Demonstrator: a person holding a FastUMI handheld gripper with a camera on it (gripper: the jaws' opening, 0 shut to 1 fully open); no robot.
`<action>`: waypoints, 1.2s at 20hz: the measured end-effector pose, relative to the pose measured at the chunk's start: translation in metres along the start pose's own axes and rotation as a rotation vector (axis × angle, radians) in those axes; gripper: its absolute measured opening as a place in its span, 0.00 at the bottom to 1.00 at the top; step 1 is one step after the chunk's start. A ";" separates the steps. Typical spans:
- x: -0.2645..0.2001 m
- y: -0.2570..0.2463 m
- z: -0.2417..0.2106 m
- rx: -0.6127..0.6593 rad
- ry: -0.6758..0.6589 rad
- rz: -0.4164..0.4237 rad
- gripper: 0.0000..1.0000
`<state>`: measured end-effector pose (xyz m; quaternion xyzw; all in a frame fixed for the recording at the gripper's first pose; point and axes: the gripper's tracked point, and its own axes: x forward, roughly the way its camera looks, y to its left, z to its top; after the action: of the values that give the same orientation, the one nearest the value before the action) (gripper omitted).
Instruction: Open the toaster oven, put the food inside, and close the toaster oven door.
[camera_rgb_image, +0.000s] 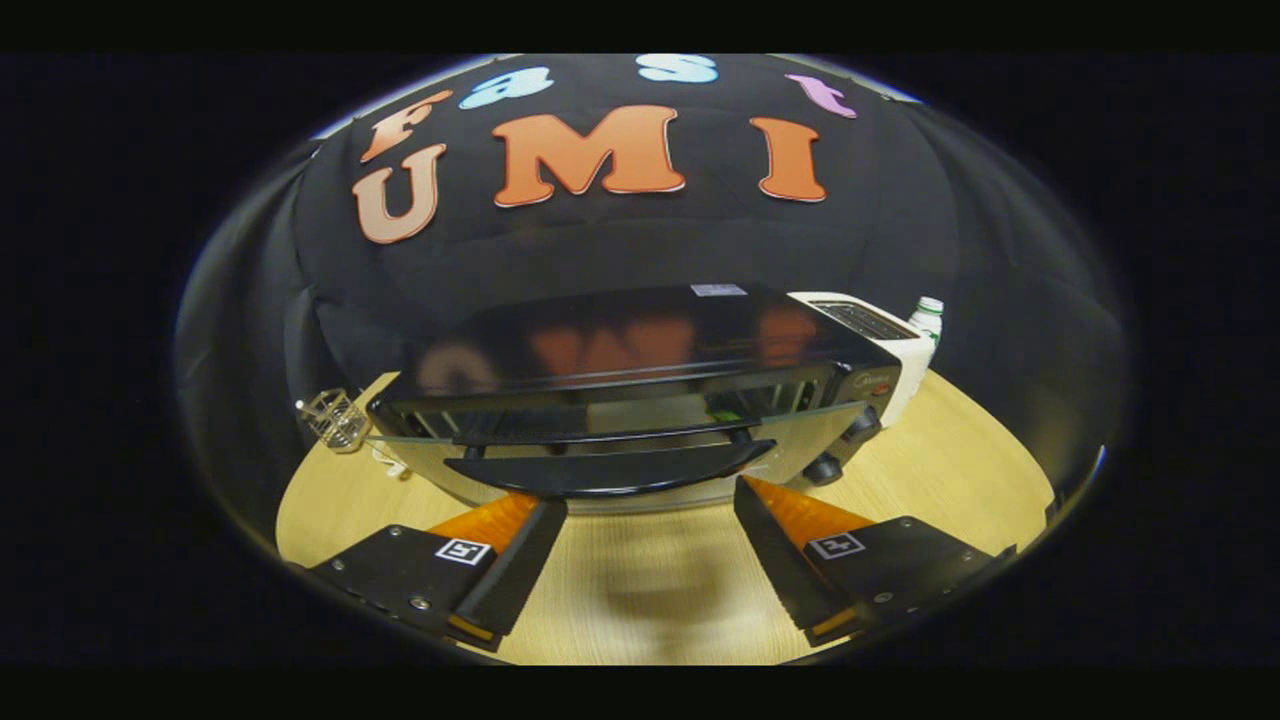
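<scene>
Toaster oven: we are facing a black, glossy-topped toaster oven (640, 385) with a glass door, sitting on the table just ahead of our fingers.
Gripper: we are holding the gripper (650, 505) with its two fingers spread wide apart, gripping nothing, the tips reaching up to the oven's front.
Handle: we are seeing the long black bar handle (610, 470) lying across the door (620, 420), just beyond and between the fingertips; whether they are touching it we cannot tell.
Door state: we are seeing the door tilting slightly out at its top edge, though the fisheye curve is making this hard to judge.
Knobs: two black round knobs (845, 445) are sitting on the oven's right panel.
Table: a light wooden table (960, 450) is carrying everything.
Beyond: a white slot toaster (880, 335) and a clear bottle with a green cap (927, 318) are standing behind the oven's right end; a small wire rack (335, 418) is lying near its left end.
</scene>
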<state>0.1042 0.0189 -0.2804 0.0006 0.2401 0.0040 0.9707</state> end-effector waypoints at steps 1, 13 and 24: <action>0.004 -0.001 0.006 0.004 -0.011 -0.002 1.00; -0.063 -0.016 0.057 0.018 -0.104 -0.022 0.99; -0.179 -0.005 0.185 -0.061 -0.348 -0.017 0.99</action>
<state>0.0324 0.0121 -0.0338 -0.0303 0.0681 0.0031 0.9972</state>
